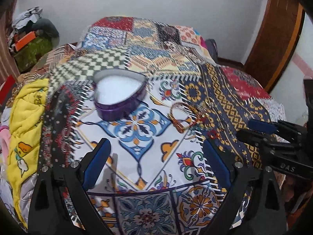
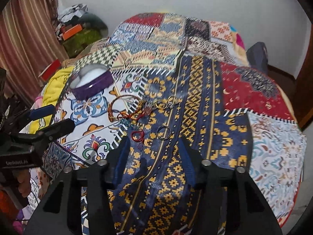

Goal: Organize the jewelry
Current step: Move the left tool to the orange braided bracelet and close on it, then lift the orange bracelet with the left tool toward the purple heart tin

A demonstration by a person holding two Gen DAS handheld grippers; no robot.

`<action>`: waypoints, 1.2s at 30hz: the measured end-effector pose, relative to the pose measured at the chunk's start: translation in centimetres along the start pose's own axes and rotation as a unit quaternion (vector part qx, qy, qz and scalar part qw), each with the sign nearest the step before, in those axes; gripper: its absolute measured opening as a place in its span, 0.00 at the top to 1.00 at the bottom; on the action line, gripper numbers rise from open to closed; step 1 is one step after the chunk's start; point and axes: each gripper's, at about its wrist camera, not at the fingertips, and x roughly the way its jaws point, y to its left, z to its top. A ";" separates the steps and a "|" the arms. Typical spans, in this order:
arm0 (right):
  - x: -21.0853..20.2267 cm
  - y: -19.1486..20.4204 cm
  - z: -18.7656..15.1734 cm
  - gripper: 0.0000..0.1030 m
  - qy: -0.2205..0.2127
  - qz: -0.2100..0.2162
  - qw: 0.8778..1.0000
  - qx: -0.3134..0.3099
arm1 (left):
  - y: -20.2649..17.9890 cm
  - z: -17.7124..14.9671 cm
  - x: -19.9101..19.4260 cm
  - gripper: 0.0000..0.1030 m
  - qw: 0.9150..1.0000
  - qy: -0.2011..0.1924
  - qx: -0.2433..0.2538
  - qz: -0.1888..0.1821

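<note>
A purple heart-shaped box with a white lining stands open on the patterned bedspread; it also shows in the right wrist view. Jewelry lies in a loose group to its right: a gold-red bangle, a silver ring, a small red loop and tangled gold pieces. My left gripper is open and empty, hovering just short of the box and bangle. My right gripper is open and empty, its fingertips close to the silver ring and red loop.
A patchwork bedspread covers the bed. A yellow cloth lies at the left edge. Clutter with an orange box is piled at the back left. A wooden door frame stands on the right.
</note>
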 end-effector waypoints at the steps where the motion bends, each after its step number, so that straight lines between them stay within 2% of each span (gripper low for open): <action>1: 0.3 -0.1 0.1 0.61 0.003 -0.001 1.000 -0.001 | -0.1 0.0 0.3 0.08 1.000 0.004 0.002 -0.005; 7: 1.8 -1.2 0.8 0.71 0.025 -0.002 1.000 -0.007 | -1.6 0.2 2.4 0.28 0.999 0.029 0.028 -0.036; 11: 2.4 -1.4 0.9 0.72 0.034 0.008 0.999 -0.012 | -2.1 0.2 3.6 0.41 0.997 0.048 0.029 -0.055; 17: 3.2 -0.9 0.9 0.72 0.041 -0.002 0.999 -0.024 | -1.4 1.0 5.3 0.59 0.996 0.060 0.008 -0.067; 22: 3.8 -0.7 1.0 0.72 0.046 -0.007 0.998 -0.032 | -1.3 1.7 6.2 0.67 0.995 0.061 0.003 -0.074; 27: 4.3 -0.4 0.9 0.72 0.050 -0.013 0.998 -0.041 | -1.4 2.2 7.0 0.68 0.996 0.055 0.004 -0.071; 34: 4.8 0.2 0.8 0.73 0.049 -0.022 0.997 -0.052 | -1.1 2.6 7.7 0.90 0.997 0.050 0.003 -0.064; 36: 4.9 0.1 0.8 0.79 0.048 -0.020 0.997 -0.051 | -0.8 2.6 7.8 0.91 0.996 0.051 -0.005 -0.072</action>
